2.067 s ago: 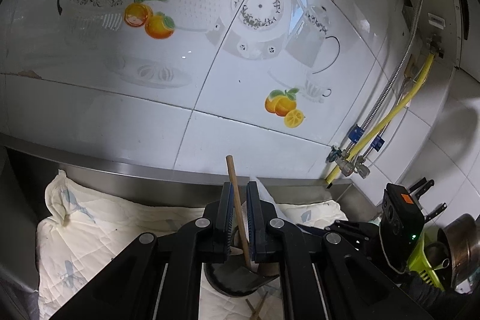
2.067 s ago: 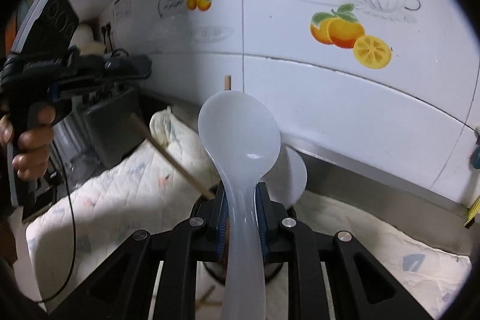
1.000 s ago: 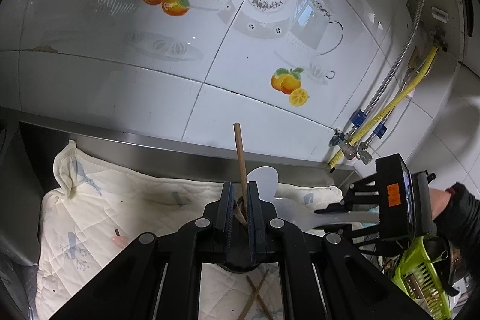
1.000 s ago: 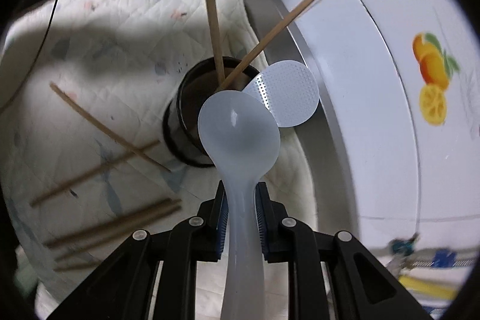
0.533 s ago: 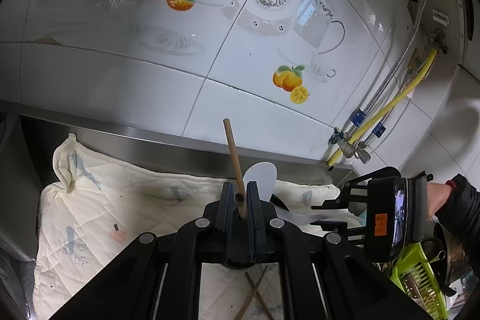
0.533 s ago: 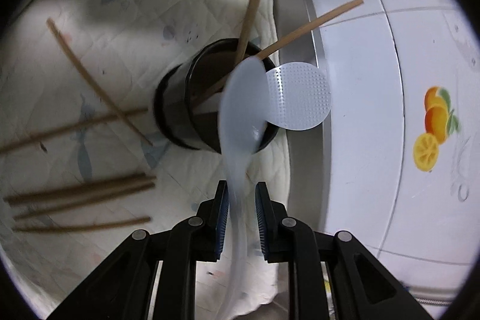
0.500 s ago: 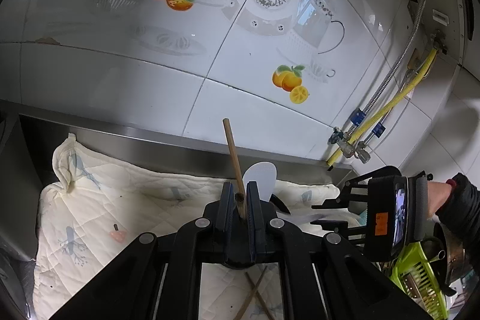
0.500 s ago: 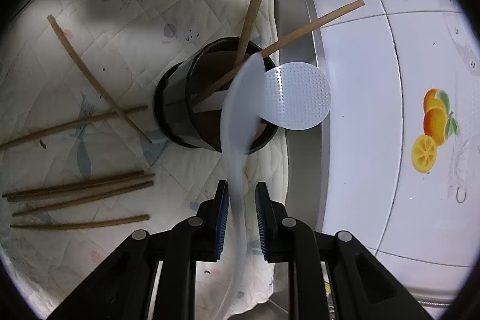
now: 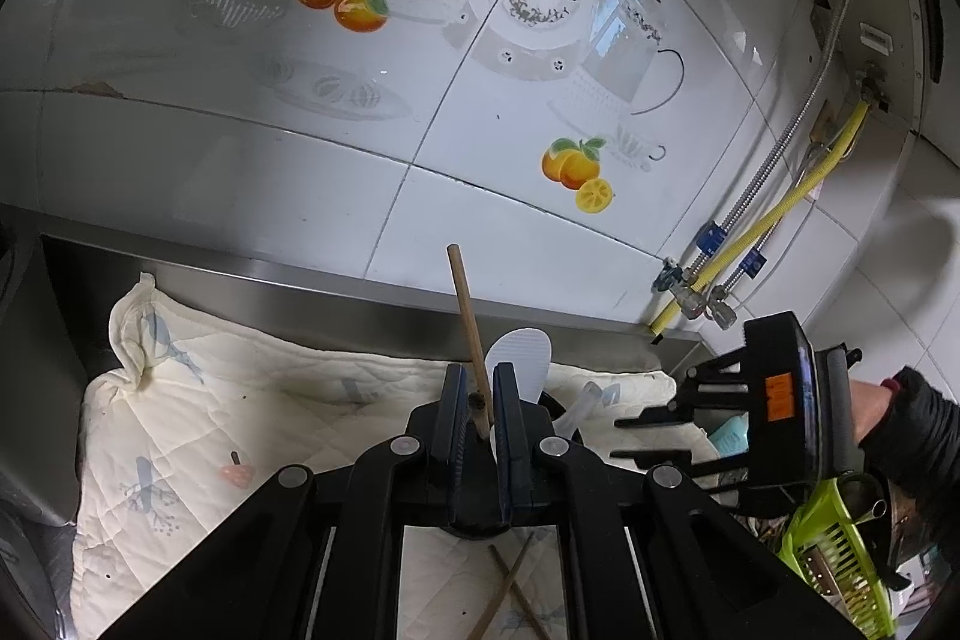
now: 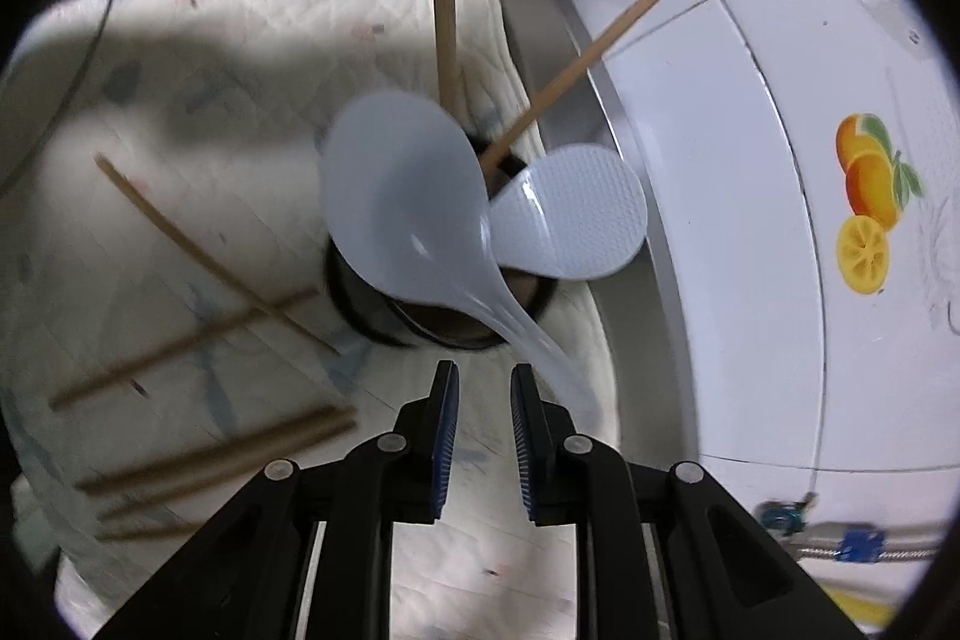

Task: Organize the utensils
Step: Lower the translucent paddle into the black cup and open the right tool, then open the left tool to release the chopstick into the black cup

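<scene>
Left gripper (image 9: pixel 480 403) clamped on wooden chopstick (image 9: pixel 469 325), stick upright over black cup (image 10: pixel 384 322); right gripper (image 10: pixel 483 394) parted, nothing between pads; white ladle (image 10: pixel 408 208) loose, bowl over cup mouth, handle slanting past right finger; dimpled rice paddle (image 10: pixel 570 220) and two chopsticks in cup; loose chopsticks (image 10: pixel 210 460) on quilted cloth (image 10: pixel 210 40) left of cup.

Quilted cream cloth (image 9: pixel 252 400) spread over the steel counter (image 9: pixel 372 289); white wall tiles with orange decals (image 9: pixel 573 169); yellow hose (image 9: pixel 798 196); green basket (image 9: pixel 840 550) at right.
</scene>
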`<control>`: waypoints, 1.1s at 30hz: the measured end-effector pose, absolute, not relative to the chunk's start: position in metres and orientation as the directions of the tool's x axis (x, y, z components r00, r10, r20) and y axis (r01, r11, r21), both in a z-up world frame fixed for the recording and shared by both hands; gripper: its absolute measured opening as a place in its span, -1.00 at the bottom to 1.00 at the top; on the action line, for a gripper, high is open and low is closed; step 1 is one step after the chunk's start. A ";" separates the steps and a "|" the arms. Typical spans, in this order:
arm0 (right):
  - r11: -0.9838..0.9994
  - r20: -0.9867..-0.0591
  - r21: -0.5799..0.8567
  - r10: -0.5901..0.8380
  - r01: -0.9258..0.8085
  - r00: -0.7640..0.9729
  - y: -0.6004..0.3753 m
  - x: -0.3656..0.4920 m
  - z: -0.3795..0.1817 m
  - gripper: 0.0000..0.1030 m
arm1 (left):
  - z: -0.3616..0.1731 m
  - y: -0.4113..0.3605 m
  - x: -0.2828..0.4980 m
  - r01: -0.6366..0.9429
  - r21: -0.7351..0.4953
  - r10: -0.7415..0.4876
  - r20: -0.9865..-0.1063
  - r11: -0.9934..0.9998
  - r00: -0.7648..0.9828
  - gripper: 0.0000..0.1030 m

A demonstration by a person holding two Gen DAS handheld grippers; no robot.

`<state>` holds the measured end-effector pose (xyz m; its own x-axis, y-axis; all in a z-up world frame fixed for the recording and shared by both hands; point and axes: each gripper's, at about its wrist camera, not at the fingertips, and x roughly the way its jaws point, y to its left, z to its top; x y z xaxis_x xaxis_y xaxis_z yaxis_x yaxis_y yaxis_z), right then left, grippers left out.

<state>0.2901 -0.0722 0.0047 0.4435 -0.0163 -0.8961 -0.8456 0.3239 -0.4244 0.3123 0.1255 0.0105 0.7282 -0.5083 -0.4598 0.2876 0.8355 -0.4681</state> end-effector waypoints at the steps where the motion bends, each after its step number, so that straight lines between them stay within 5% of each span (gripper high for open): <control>1: 0.353 -0.902 -0.398 0.014 -0.847 0.431 -0.072 0.288 0.006 -0.60 | 0.011 0.126 0.312 0.287 -0.469 -0.507 -0.459 0.836 0.729 -0.81; 22: 0.536 -0.862 -0.245 0.260 -0.808 0.434 -0.040 0.278 -0.017 -0.56 | 0.007 0.122 0.308 0.288 -0.455 -0.503 -0.475 0.843 0.722 -0.81; 33: 0.627 -0.798 -0.227 0.318 -0.745 0.511 -0.049 0.273 -0.004 -0.76 | 0.006 0.128 0.301 0.282 -0.446 -0.492 -0.477 0.850 0.728 -0.81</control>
<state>0.2732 -0.0488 -0.0042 0.5110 0.3185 -0.7984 -0.7453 0.6270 -0.2269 0.3012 0.1280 0.0059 0.7284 -0.4918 -0.4770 0.2817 0.8496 -0.4458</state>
